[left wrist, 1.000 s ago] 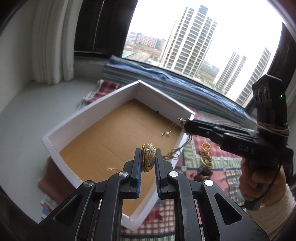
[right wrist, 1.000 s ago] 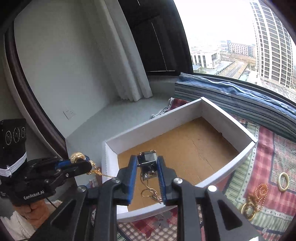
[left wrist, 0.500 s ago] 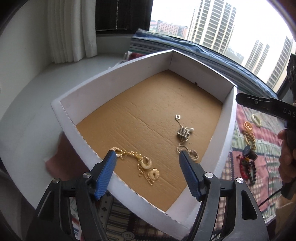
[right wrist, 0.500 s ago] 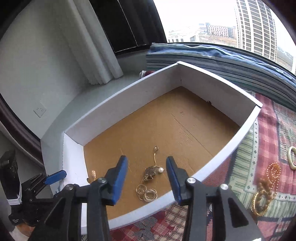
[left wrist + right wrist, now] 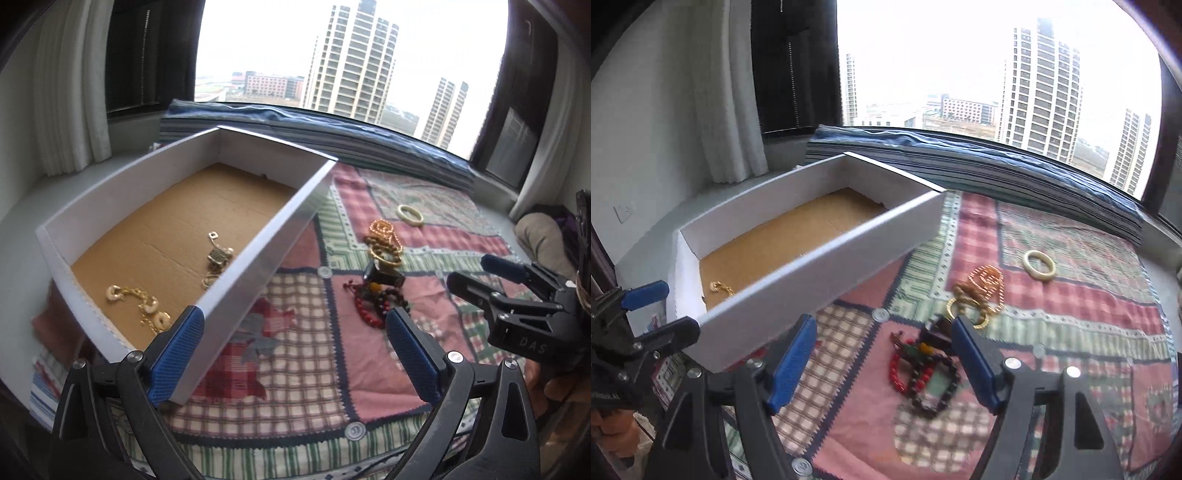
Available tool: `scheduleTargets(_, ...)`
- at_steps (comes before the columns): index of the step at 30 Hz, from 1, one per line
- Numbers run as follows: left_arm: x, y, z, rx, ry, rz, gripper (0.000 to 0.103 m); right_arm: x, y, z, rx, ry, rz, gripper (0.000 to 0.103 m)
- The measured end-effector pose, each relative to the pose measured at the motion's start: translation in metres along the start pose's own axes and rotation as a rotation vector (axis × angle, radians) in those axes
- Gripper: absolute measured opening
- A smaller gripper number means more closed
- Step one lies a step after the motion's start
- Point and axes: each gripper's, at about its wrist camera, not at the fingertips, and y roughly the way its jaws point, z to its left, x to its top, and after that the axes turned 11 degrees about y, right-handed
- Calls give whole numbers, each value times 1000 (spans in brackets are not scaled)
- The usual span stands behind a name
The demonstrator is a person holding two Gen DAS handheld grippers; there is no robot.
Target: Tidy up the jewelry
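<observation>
Red bead bracelets (image 5: 925,373) lie between the right gripper's (image 5: 882,363) empty, still-spreading fingers (image 5: 792,363); left fingers (image 5: 177,354) likewise opening.

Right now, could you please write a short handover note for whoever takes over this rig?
Left gripper: jaws opening, nothing between them.
Right gripper: jaws opening, empty, above the bead bracelets.
In the white box: gold chain and silver pendant piece.
On the patchwork cloth, to be boxed: bead bracelets, gold bangle pile, cream bangle.
</observation>
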Motion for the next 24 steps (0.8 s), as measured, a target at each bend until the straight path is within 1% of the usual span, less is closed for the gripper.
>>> scheduleTargets(3, -13, 8, -22, 2, 3, 18, 99, -25, -15, -30, -66, 39, 8, 77)
scheduleTargets(5, -20, 11, -30, -12, -1, 28, 99, -38, -25, -48, -82, 70, 8, 83)
scheduleTargets(6, -25, 11, -34, -16, -5, 33, 99, -44, -29, -56, -87, 85, 4, 85)
scheduleTargets(8, -31, 12, -39, -19, -11, 34, 99, -56, -40, -69, -85, 116, -18, 86)
scheduleTargets(10, -35, 10, -43, -10, -12, 37, 99, -65, -50, -82, -83, 137, -44, 90)
scheduleTargets(11, -37, 11, -46, -9, -8, 39, 99, -68, -55, -85, -85, 140, -57, 90)
scheduleTargets(13, -40, 12, -52, -8, 21, 49, 99, -74, -63, -88, -92, 131, -81, 90)
scheduleTargets(15, -41, 15, -58, -29, 48, 63, 99, -79, -68, -89, -95, 100, -96, 90)
scheduleTargets(17, -41, 15, -66, -38, 67, 60, 99, -85, -67, -94, -92, 112, -84, 90)
scheduleTargets(19, -42, 13, -74, -17, 93, 39, 99, -92, -68, -97, -61, 111, -77, 90)
scheduleTargets(21, -44, 13, -80, -5, 120, 35, 99, -96, -66, -96, -88, 94, -43, 90)
scheduleTargets(24, -46, 21, -85, -33, 128, 90, 99, -100, -64, -96, -145, 97, 7, 90)
